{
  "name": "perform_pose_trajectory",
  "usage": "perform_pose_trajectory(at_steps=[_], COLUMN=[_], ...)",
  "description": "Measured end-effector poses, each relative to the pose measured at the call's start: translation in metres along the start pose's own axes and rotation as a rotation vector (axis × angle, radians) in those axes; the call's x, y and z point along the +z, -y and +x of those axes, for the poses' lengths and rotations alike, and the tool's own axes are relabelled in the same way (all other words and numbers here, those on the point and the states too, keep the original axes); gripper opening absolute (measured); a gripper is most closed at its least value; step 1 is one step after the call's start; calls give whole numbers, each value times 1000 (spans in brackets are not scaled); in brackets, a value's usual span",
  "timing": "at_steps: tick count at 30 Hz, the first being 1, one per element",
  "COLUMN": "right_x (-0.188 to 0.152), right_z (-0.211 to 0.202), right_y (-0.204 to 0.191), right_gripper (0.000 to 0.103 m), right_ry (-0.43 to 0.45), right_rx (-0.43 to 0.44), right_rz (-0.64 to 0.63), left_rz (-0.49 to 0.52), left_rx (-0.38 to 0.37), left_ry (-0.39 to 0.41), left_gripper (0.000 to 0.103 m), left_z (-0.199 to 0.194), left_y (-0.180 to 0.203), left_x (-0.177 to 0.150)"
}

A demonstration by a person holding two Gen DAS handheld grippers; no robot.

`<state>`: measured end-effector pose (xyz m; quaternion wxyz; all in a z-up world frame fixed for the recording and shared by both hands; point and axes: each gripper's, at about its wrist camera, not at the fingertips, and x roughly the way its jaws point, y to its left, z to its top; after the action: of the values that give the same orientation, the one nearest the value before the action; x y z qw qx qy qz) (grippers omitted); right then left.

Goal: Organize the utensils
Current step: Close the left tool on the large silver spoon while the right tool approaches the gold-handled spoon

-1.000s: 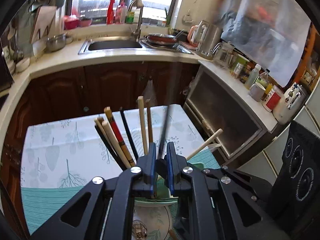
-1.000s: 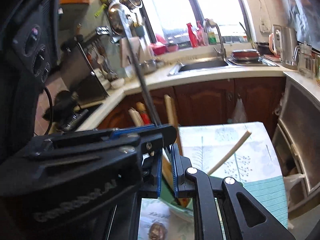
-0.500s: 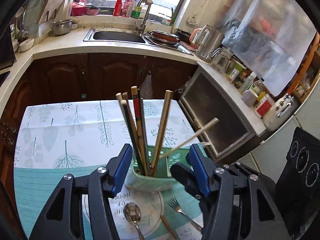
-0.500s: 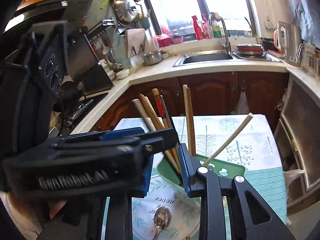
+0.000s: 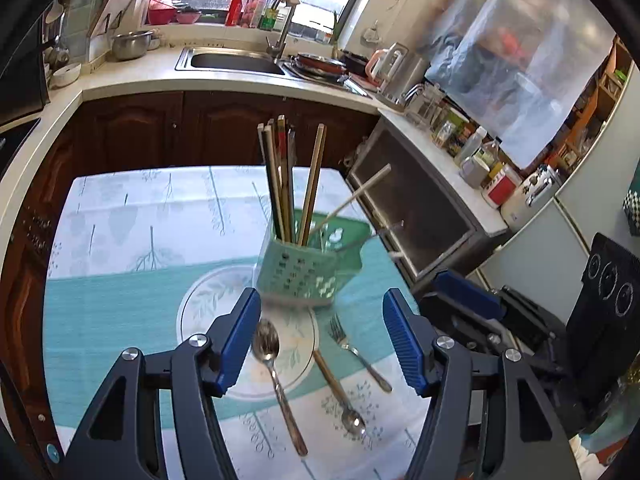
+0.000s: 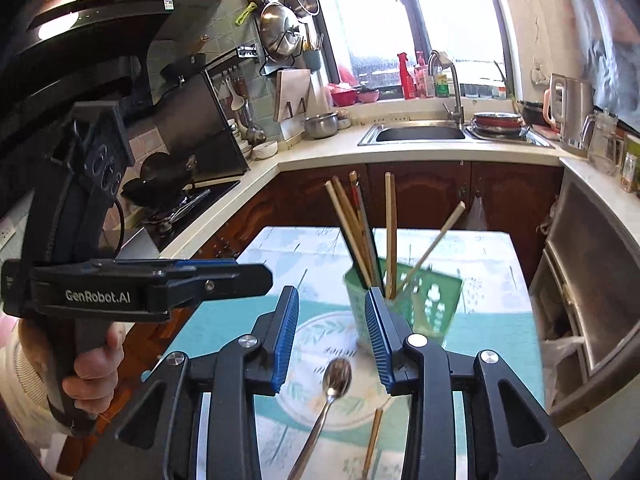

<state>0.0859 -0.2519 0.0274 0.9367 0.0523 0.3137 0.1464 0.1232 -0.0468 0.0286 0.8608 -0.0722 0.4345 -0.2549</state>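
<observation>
On the table (image 5: 120, 208), a perforated green holder (image 5: 298, 274) stands packed with upright chopsticks (image 5: 280, 176), while both grippers, left (image 5: 320, 340) and right (image 6: 332, 336), are opening, empty.

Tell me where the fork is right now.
In the left wrist view, the silver metal fork lies on the teal tablecloth, right of the white plate, below the green utensil holder.

Table (image 5: 120, 216): covered with a white leaf-print and teal cloth. On it: a round patterned plate (image 5: 204, 308); a green perforated utensil holder (image 5: 298, 274) at the plate's far edge; a fork (image 5: 356, 352) beside the plate, right; a gold-handled spoon (image 5: 340, 396).
</observation>
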Motion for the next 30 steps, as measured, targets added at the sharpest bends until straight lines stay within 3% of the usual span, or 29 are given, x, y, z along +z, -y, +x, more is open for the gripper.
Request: perform_pose_trajectory(at_steps=[8,15,23,26,30], right_x=[-60,-105,-134,-143,-149], right_z=[-11,23,75,92,107], right_y=[-8,9,46,58,69], right_gripper=[35,35,35,35,35], right_ry=[-94,-184,-286,-328,-353], right_rx=[-11,-54,-67,-66,-67], right_rz=[20,92,189,226,257], left_rz=[19,42,62,53,54], left_rx=[56,47,36,10,-23], left_ry=[-85,-196,-249,-256,-278], left_gripper=[68,72,72,67,50], left_z=[21,75,130,148,170], left_y=[-18,-45,-65,-71,-76], left_x=[-50,-82,-85,-81,-78])
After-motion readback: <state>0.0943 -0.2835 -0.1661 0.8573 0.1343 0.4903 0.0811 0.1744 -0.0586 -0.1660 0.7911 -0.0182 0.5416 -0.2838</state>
